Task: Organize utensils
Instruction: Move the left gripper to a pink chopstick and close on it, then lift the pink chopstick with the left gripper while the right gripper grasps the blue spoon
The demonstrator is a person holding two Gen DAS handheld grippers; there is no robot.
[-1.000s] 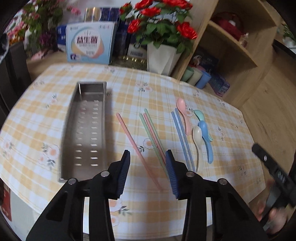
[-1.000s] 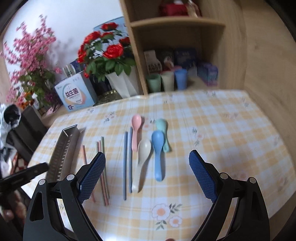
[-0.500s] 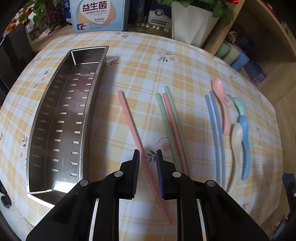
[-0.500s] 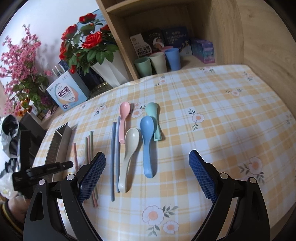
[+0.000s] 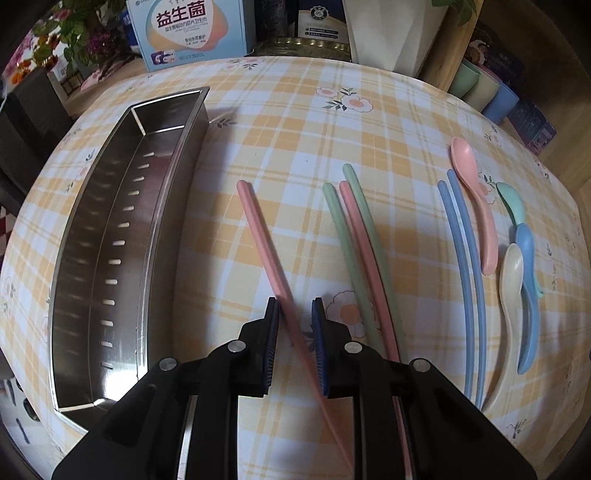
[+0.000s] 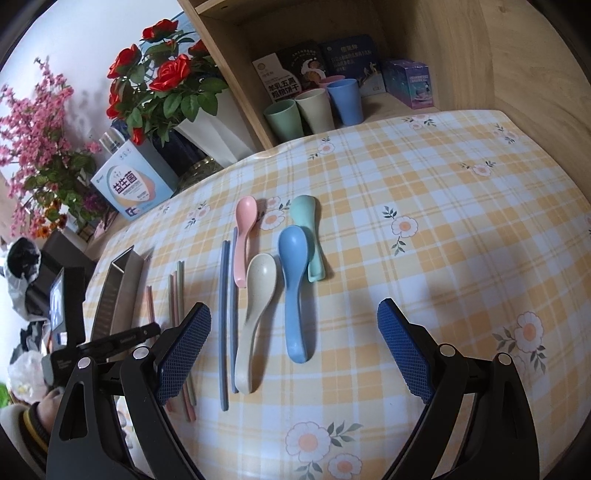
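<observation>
My left gripper (image 5: pixel 294 314) is low over the table, its jaws narrowly open on either side of a lone pink chopstick (image 5: pixel 264 243) that lies on the cloth. Right of it lie two green chopsticks and a pink one (image 5: pixel 364 251), two blue chopsticks (image 5: pixel 463 258), and pink (image 5: pixel 476 199), beige (image 5: pixel 511 280), blue (image 5: pixel 526 280) and mint (image 5: pixel 511 199) spoons. A steel perforated utensil tray (image 5: pixel 110 251) lies at the left. My right gripper (image 6: pixel 293 332) is wide open above the beige (image 6: pixel 258 291) and blue (image 6: pixel 293 266) spoons, holding nothing.
A checked tablecloth (image 6: pixel 443 229) covers the table. At the back stand a white vase of red roses (image 6: pixel 173 85), a light blue box (image 5: pixel 192 29), and a wooden shelf with several cups (image 6: pixel 314 107) and boxes.
My left gripper has dropped towards the table and narrowed its jaws around the lone pink chopstick. My right gripper has moved closer over the spoons and stays wide open.
</observation>
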